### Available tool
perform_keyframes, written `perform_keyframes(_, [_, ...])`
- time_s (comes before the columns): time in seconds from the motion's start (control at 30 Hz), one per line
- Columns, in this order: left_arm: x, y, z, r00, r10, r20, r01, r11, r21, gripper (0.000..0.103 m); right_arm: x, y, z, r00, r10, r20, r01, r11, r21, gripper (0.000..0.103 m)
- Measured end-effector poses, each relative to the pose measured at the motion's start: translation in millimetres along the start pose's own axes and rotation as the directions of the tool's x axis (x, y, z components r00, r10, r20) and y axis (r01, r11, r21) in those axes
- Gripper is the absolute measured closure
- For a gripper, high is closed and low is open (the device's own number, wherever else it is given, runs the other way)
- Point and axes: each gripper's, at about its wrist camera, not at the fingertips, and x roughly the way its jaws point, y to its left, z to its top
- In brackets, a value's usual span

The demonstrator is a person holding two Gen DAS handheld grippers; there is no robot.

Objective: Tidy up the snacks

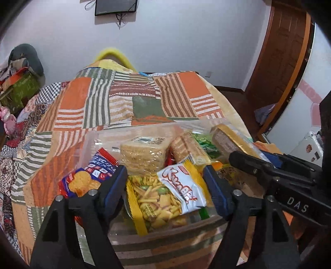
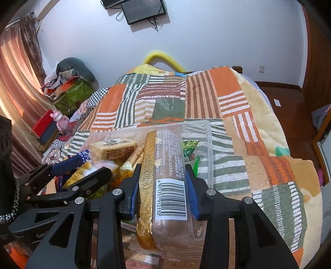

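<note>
A clear bin sits on a patchwork quilt and is heaped with snacks. The left gripper hangs over the bin's near edge with its blue-padded fingers spread wide and nothing between them that they press; below the gap lies a white packet with red lettering, resting on a clear bag of yellow sticks with yellow side seams. Just left of that gripper a blue cracker pack leans on the bin's left wall. Farther in are a pale wafer block with a barcode label and, just right of it, a roll of biscuits, with a green packet behind. The right gripper is over the right side of the bin, pinching a long clear-wrapped package by its sides; the package bears a barcode label and a gold strip along its left edge, and points away toward the bin's far wall. Whether its underside rests on the other snacks cannot be told. In the left wrist view that gripper comes in from the right with the package's far end sticking out beyond its fingers. A green packet lies in the bin's far right corner. Beyond the bed, a dark screen hangs on the white wall, and a wooden door stands at far right.
</note>
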Motion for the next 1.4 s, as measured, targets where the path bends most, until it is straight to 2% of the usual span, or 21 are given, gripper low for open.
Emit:
perform_keyframes(0.2, [-28.9,-8.4,0.9,0.999,-0.003,0.051,0.002,1.0,0.026,0.02,-24.9,-0.1,4.3,0.999,-0.012,0.043,0.012,1.0,-0.013,0.062])
perform_keyframes(0.37, [-74.0,-14.2,0.6,0.989,0.007,0.149,-0.014,0.999,0.048,0.02,-57.7,7.3,6.6,0.994,-0.02,0.108,0.025,0.998,-0.05,0.062])
perform_keyframes(0.57, [-144.4,-14.1,-5.8,0.952,0.028,0.304,-0.044,0.998,0.047,0.02,-107.5,29.4,2.1,0.977,-0.02,0.21,0.047,0.992,-0.121,0.062])
perform_keyframes(0.8, [-222.6,-14.1,-22.8,0.891,0.05,0.451,-0.079,0.996,0.046,0.019,-161.4,53.7,-7.8,0.939,0.015,0.344,0.043,0.986,-0.161,0.06])
perform_keyframes(1.0, [-267.2,-15.6,-36.9,0.853,0.047,0.52,-0.08,0.996,0.041,0.008,-189.9,67.4,-18.3,0.904,0.031,0.425,0.048,0.984,-0.172,0.047])
perform_keyframes(1.07, [-278.7,-17.8,-42.0,0.842,0.044,0.537,-0.08,0.996,0.044,0.004,-195.5,72.4,-21.9,0.894,0.024,0.447,0.063,0.982,-0.179,0.036])
perform_keyframes(1.2, [-289.8,-20.3,-48.2,0.832,0.045,0.553,-0.084,0.995,0.047,0.001,-200.2,77.6,-27.9,0.881,0.011,0.474,0.083,0.981,-0.177,0.022])
perform_keyframes(1.4, [-294.7,-22.7,-55.2,0.831,0.048,0.555,-0.085,0.995,0.042,0.0,-202.7,83.2,-35.8,0.871,-0.012,0.492,0.112,0.978,-0.174,0.004])
